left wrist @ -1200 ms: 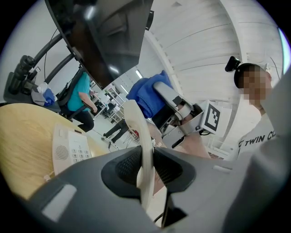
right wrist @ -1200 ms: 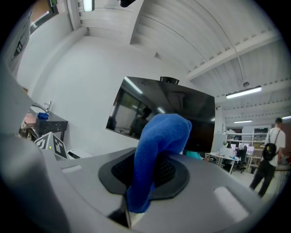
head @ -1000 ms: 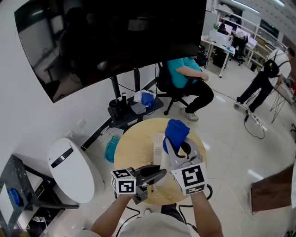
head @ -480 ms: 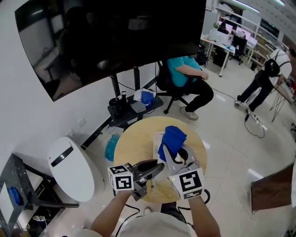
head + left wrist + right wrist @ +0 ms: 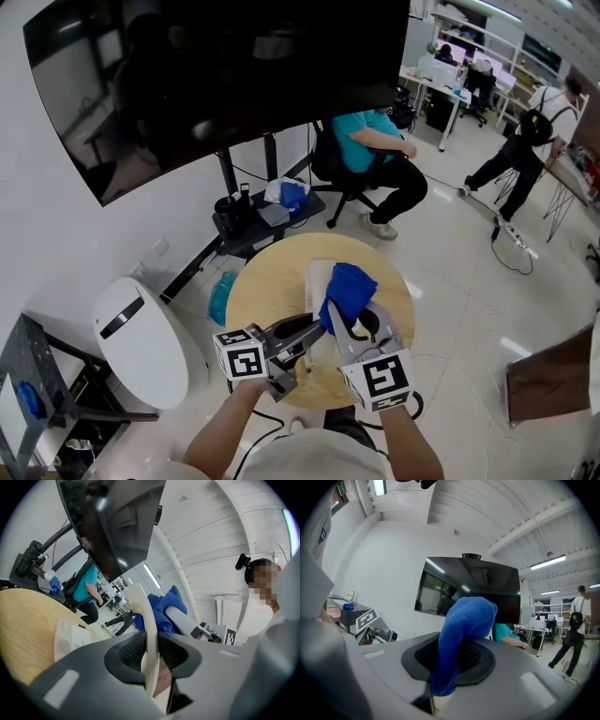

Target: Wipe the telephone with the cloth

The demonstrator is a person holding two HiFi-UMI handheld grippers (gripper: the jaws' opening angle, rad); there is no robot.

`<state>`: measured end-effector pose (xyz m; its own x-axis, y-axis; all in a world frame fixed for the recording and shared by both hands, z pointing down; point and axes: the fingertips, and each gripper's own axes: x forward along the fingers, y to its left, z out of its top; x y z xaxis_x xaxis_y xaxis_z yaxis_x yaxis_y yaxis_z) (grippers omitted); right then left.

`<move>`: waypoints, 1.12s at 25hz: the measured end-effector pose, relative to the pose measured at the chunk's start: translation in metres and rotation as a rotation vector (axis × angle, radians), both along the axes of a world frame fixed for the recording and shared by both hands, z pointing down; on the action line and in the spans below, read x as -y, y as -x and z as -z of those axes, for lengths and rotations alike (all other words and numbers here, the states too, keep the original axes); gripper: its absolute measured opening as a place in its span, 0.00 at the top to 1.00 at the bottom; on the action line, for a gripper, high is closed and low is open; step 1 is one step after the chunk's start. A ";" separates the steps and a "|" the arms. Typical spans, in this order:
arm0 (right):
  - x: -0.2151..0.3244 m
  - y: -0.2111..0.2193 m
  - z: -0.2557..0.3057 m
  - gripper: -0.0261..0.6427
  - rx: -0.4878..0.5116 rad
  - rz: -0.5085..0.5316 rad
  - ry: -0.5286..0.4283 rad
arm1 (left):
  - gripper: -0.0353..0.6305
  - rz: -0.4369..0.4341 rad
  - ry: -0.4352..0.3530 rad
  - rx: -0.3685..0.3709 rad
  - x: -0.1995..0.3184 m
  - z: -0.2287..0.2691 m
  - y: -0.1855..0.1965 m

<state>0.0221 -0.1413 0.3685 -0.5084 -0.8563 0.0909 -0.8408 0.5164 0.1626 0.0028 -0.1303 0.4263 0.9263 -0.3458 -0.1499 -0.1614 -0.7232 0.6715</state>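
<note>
A cream telephone handset [image 5: 148, 625] stands upright between the jaws of my left gripper [image 5: 152, 656], which is shut on it. The white telephone base [image 5: 317, 279] lies on the round wooden table [image 5: 258, 295] and also shows low at the left, as the base [image 5: 70, 639], in the left gripper view. My right gripper [image 5: 349, 317] is shut on a blue cloth [image 5: 350, 289], which hangs over its jaws as a folded bunch [image 5: 464, 630]. In the head view the cloth sits right against the tip of my left gripper [image 5: 302, 332]. The left gripper view shows the cloth [image 5: 164, 613] just behind the handset.
A large dark screen [image 5: 216, 75] on a stand rises behind the table. A person in a teal shirt [image 5: 370, 141] sits on an office chair beyond it. A white rounded device [image 5: 145, 342] stands on the floor at left. Another person [image 5: 525, 141] walks at the far right.
My right gripper has brought the blue cloth down and toward me, closer to the left gripper's tip. The left gripper has lifted slightly with the handset still in it.
</note>
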 end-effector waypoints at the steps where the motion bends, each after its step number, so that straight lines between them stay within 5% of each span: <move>1: -0.001 0.000 -0.002 0.87 0.000 0.000 0.003 | 0.83 0.007 0.002 -0.001 0.002 0.002 0.001; 28: -0.044 0.024 -0.055 0.87 0.021 0.045 0.127 | 0.83 0.100 0.016 -0.014 0.030 0.009 0.022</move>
<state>-0.0014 -0.0971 0.4231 -0.5490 -0.8149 0.1860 -0.8188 0.5690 0.0763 -0.0189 -0.1605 0.4174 0.8849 -0.4388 -0.1564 -0.2226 -0.6932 0.6855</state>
